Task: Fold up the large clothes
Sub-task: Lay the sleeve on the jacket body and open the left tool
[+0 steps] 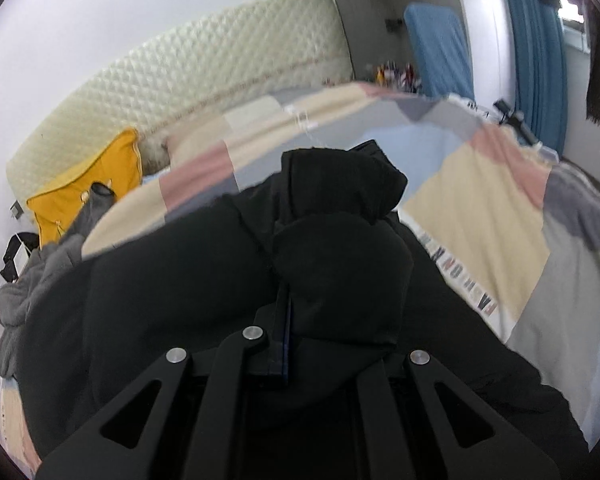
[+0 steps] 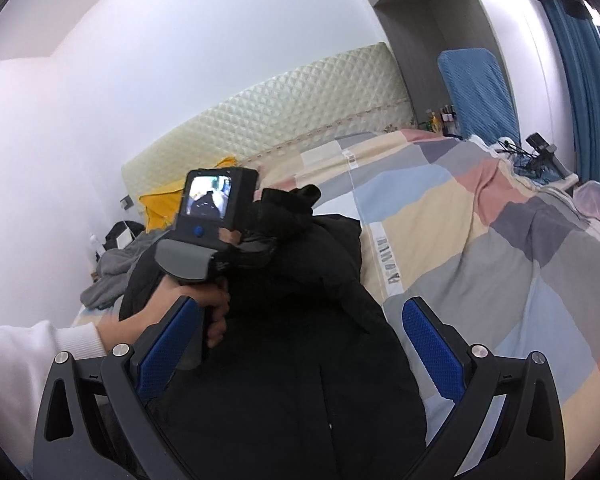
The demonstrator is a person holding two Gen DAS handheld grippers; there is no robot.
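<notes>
A black padded jacket (image 1: 204,272) lies on the bed's patchwork cover (image 1: 480,208). My left gripper (image 1: 285,304) is shut on a bunched fold of the jacket, which rises in a lump over its fingers and hides their tips. In the right wrist view the same jacket (image 2: 300,380) fills the lower middle. A hand (image 2: 192,304) in a white sleeve holds the left gripper's handle, whose small screen (image 2: 208,196) faces me. My right gripper (image 2: 300,340) hovers open over the jacket, its blue pads (image 2: 432,340) wide apart with nothing pressed between them.
A yellow pillow (image 1: 88,188) and a grey garment (image 1: 32,280) lie at the bed's left end, below a quilted headboard (image 1: 200,72). A blue padded board (image 1: 440,48) leans at the far corner near blue curtains (image 1: 536,60). Cables and a device (image 2: 540,152) sit past the bed's right edge.
</notes>
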